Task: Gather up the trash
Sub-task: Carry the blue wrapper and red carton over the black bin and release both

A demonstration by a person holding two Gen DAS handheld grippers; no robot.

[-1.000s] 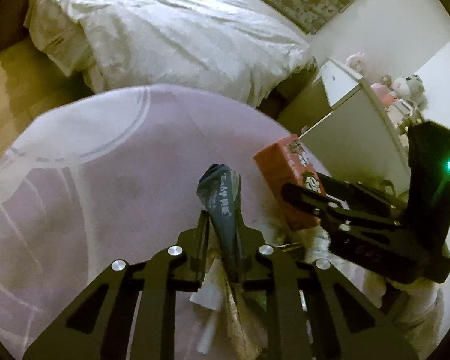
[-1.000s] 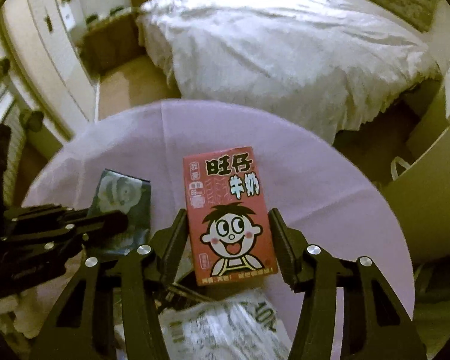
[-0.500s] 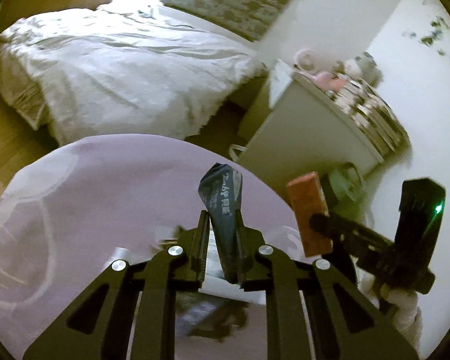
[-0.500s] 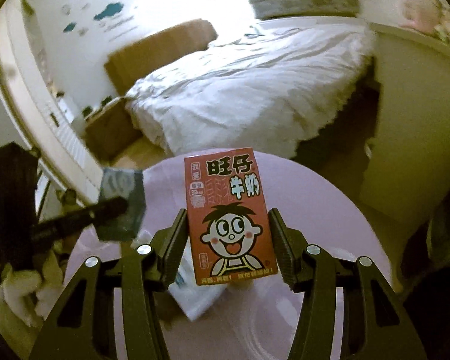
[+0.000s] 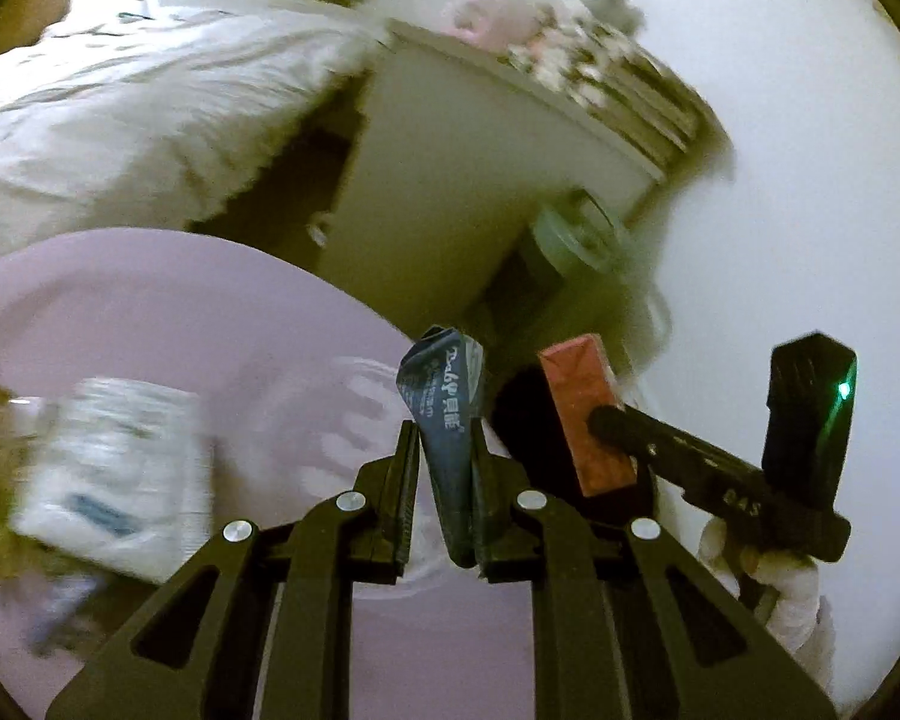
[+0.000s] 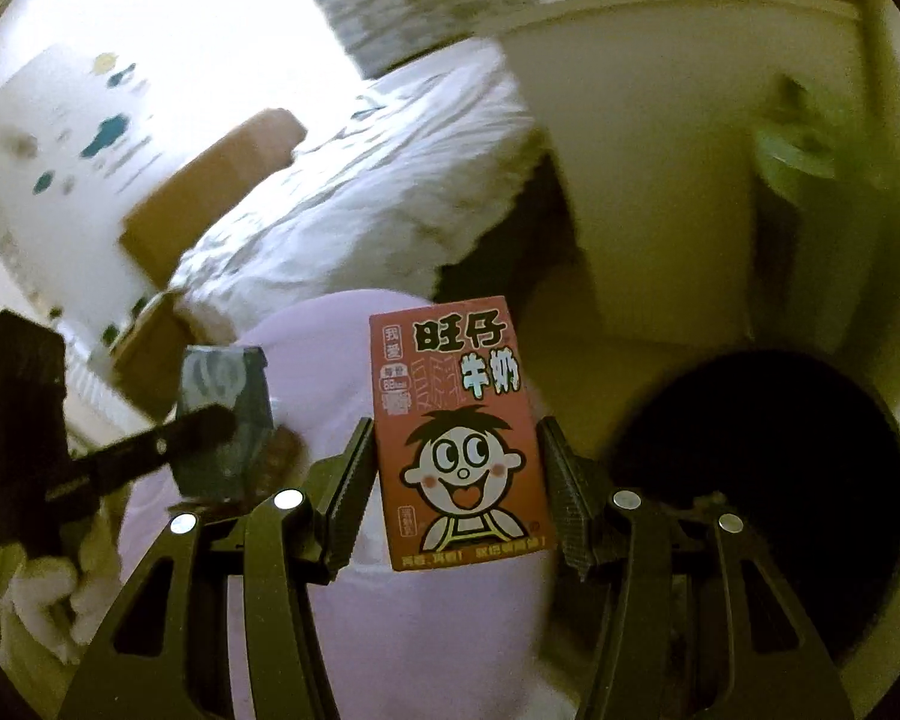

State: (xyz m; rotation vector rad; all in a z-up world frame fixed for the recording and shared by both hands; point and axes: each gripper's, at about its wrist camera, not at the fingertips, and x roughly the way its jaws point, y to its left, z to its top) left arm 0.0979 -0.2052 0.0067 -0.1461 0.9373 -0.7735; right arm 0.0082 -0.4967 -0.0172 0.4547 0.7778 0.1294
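Note:
My left gripper [image 5: 444, 438] is shut on a dark blue crumpled wrapper [image 5: 444, 414] that stands upright between its fingers. A red milk carton [image 6: 459, 432] with a cartoon face is clamped by my right gripper [image 6: 456, 462], held above the lilac round rug [image 6: 426, 630]. In the left wrist view the same carton [image 5: 585, 414] and the right gripper [image 5: 618, 420] appear at the right, close to the wrapper. A dark round bin opening [image 6: 756, 480] lies just right of the carton. In the right wrist view the left gripper [image 6: 219, 420] with the wrapper [image 6: 222, 414] hangs at the left.
A white plastic pack [image 5: 114, 474] and blurred litter lie on the rug [image 5: 180, 312] at the left. A white cabinet [image 5: 450, 180] with books and soft toys on top stands ahead, a bed [image 5: 120, 120] to its left. A white-gloved hand [image 6: 54, 600] holds the left gripper.
Both grippers have swung to the right with their loads, away from the bed and toward the cabinet. The dark bin opening has come into view by the carton. The white pack now lies at the left.

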